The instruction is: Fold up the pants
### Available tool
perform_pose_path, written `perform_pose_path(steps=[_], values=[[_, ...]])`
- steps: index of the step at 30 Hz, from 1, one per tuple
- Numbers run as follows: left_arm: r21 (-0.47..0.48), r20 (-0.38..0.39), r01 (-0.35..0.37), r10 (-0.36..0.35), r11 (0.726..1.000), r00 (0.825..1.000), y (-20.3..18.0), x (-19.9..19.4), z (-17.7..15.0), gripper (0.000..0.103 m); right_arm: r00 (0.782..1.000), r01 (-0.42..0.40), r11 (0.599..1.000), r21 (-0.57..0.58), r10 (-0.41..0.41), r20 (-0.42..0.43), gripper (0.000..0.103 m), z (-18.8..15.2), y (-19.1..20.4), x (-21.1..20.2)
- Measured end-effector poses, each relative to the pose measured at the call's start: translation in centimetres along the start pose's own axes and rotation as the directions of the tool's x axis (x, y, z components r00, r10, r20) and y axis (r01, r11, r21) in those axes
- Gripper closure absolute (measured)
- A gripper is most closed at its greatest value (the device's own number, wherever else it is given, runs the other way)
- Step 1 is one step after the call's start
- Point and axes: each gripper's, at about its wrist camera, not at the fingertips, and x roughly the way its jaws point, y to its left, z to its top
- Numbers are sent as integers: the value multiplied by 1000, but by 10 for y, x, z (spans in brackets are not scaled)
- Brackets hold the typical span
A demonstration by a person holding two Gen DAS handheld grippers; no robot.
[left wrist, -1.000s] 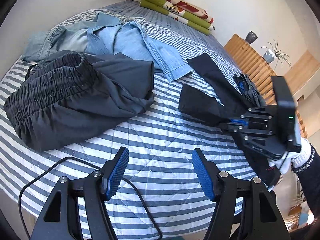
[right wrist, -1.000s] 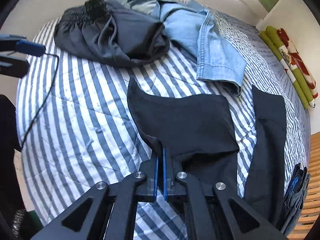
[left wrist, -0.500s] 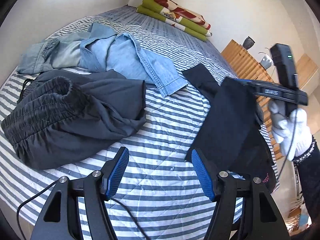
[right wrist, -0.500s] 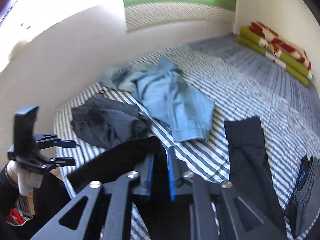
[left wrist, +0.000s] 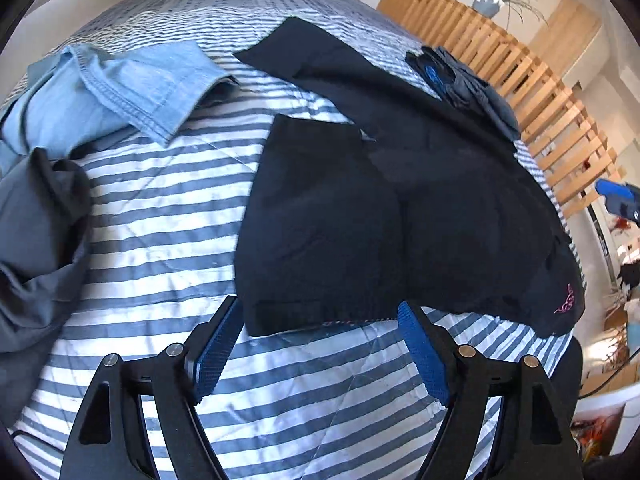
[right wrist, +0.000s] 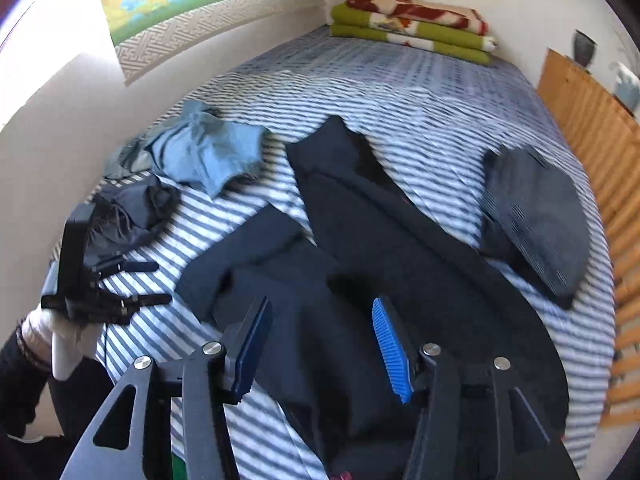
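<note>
1. Far left in the left wrist view: dark grey garment (left wrist: 36,240), crumpled on the striped bed (left wrist: 160,208); same heap further back left in the right wrist view (right wrist: 136,208).
2. Just above it: light blue denim garment (left wrist: 120,88), rumpled, one hem edge lying over the stripes; well apart from the black pants.
3. Bottom centre, left wrist view: left tool (left wrist: 320,344), blue pads spread wide, jaws just opened further, nothing between them but bed cover; hem edge of the folded pant leg just beyond the pad tips, not pinched.
4. Centre to right: black pants (left wrist: 400,200), lying flat on the bed, one leg doubled back over the body, the other stretching up and away toward the headboard end; small pink logo near the lower right corner.
5. Right wrist view, left edge: white-gloved left hand (right wrist: 60,332) gripping the left tool's handle beside the bed.
6. Right wrist view, bottom centre: right tool (right wrist: 320,348), jaws just opened to about halfway, empty, hovering above the black pants (right wrist: 400,260) with no cloth pressed by either pad.
7. Right of the pants: folded dark clothes (right wrist: 536,224), stacked near the bed's edge by the wooden slats (right wrist: 592,128).
8. Far end: green and red blankets (right wrist: 412,24), folded against the wall.
</note>
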Motion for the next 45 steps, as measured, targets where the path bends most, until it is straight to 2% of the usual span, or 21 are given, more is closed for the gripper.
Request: perform_pose_path(steps=[3,5,7,8,10,11,12,14,17,20,23,24,31,33,35,37,39,41,42,44,45], values=[[88,-42,-60,64,994,997,-23,25,-5,19,991,126,983,136,-119,-57,52,-82,-45,-22],[135,-38,-115,121,984,992,-33,35,-8,19,978,203,945,255,-186,-92,52,-131,-71,-35],[144,-19,-149,153,978,988,-35,39,-6,24,974,226,891,394,-196,-115,51,-178,-94,-45],[124,-15,-145,148,982,989,-33,38,-3,30,976,215,866,451,-176,-127,49,-197,-103,-46],[81,-15,-132,133,988,991,-25,33,4,68,974,214,837,503,-146,-171,49,-227,-116,-42],[62,-13,-139,140,988,990,-20,29,8,81,970,226,839,494,-148,-192,49,-236,-115,-39],[34,-13,-123,124,992,992,-13,25,12,85,966,235,852,467,-153,-206,49,-240,-113,-34],[-42,-1,-81,81,996,997,2,13,17,89,963,243,864,442,-159,-219,48,-244,-107,-20],[-93,43,-85,89,992,995,16,-10,25,91,969,201,881,427,-114,-220,48,-245,-106,0],[-145,92,-72,86,987,992,29,-37,33,92,966,224,887,403,-147,-215,50,-239,-106,11],[-211,133,-41,70,977,989,46,-64,42,93,974,180,899,400,-104,-203,101,-229,-102,14],[-225,149,-36,71,974,986,51,-73,44,93,979,151,899,412,-78,-188,103,-225,-102,11],[-309,246,-9,89,951,965,93,-141,51,94,998,48,915,401,-32,-47,103,-206,-82,-47],[-333,227,-79,161,940,960,107,-146,43,93,999,10,928,371,9,-48,103,-204,-75,-55],[-363,151,-169,237,916,960,119,-132,40,82,997,21,948,317,4,-78,103,-204,-69,-55],[-359,84,-204,249,911,965,126,-121,34,75,994,73,956,285,-45,-103,95,-205,-68,-52],[-337,98,-271,320,902,942,119,-121,30,75,991,110,942,317,-79,-108,67,-203,-85,-47],[-322,117,-293,345,900,931,107,-125,31,74,990,137,913,383,-115,-81,66,-199,-106,-47],[-315,135,-283,338,906,932,97,-128,32,74,991,135,901,412,-117,-68,66,-195,-121,-46],[-243,169,-228,272,943,947,68,-127,33,70,988,153,879,451,-139,-64,63,-186,-150,-39],[-188,174,-211,244,959,954,45,-123,35,67,984,176,871,458,-162,-70,56,-182,-163,-35]])
